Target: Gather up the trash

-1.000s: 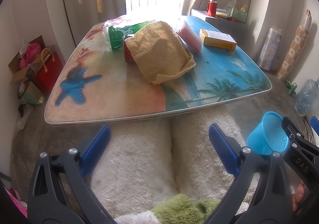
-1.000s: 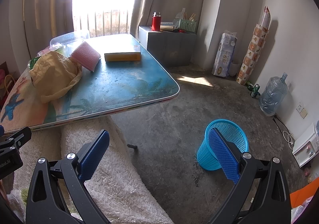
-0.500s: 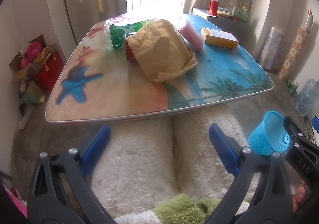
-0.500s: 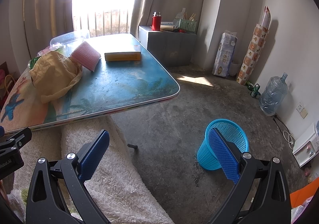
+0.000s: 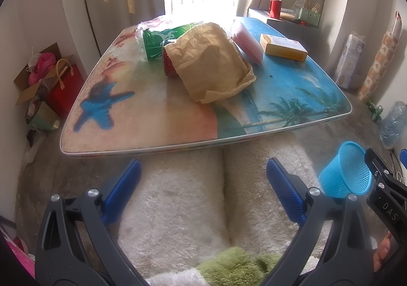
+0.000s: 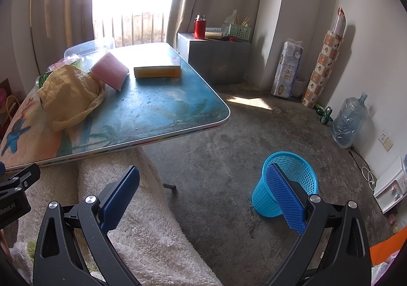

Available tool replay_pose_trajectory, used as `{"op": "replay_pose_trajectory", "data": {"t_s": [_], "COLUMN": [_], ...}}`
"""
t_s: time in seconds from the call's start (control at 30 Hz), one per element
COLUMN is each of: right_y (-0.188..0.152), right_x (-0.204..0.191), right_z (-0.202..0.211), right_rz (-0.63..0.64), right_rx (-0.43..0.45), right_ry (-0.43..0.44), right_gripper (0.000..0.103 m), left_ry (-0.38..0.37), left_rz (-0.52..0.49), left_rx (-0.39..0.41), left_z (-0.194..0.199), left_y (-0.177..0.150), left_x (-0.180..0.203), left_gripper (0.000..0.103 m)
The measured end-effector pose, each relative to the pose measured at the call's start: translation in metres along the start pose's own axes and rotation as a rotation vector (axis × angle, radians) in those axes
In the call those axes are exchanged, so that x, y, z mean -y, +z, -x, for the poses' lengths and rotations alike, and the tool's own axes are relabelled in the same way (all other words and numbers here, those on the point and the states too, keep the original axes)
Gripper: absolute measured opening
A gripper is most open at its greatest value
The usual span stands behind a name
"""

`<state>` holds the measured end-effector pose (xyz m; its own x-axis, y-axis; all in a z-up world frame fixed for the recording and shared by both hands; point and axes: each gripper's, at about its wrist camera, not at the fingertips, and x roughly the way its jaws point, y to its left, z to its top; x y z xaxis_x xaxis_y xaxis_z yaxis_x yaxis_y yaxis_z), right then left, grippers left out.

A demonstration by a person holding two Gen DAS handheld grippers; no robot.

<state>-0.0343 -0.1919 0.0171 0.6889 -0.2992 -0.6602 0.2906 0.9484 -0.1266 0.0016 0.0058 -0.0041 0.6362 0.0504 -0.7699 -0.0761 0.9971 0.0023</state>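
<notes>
On my left wrist view the trash sits in a cluster at upper centre of the frame, on the printed table (image 5: 157,118): a crumpled tan paper bag (image 5: 211,67), a red can (image 5: 169,64) mostly hidden under the bag's left edge, a green wrapper (image 5: 157,41) behind it, a pink padded piece (image 5: 248,43) leaning at the bag's right, and a yellow box (image 5: 283,47) further right. The far end of the table is washed out by window glare; I cannot make out what lies there. My left gripper (image 5: 202,194), lower centre, has its jaws wide apart and empty over a white fleece cover (image 5: 178,209). My right gripper (image 6: 203,199) is likewise spread and empty. The blue mesh bin (image 6: 300,171) stands on the floor at lower right, partly covered by the right finger.
</notes>
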Motion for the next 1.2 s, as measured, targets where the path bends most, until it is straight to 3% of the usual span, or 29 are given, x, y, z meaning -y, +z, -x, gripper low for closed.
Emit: {"op": "replay_pose_trajectory", "data": {"t_s": [0.77,1.07,1.2], "right_y": [0.011,0.046,0.059], "right_x": [-0.026,-0.045,-0.057], "right_z": [-0.028,-0.043,-0.051], "right_rz": [0.033,0.015,0.005], "right_rx": [-0.021,0.043,0.047], "right_ry": [0.075,0.157,0.19], "right_gripper": [0.097,0.097,0.097], "left_ry": [0.051,0.08,0.037], "left_rz": [0.012,0.043,0.051], "left_rx": [-0.06,-0.066,-0.055], "left_z": [-0.022,-0.043,-0.049], "left_y": [0.005,0.033,0.051], "left_x": [-0.008,-0.038,-0.05], "left_gripper": [0.095,0.095,0.095]}}
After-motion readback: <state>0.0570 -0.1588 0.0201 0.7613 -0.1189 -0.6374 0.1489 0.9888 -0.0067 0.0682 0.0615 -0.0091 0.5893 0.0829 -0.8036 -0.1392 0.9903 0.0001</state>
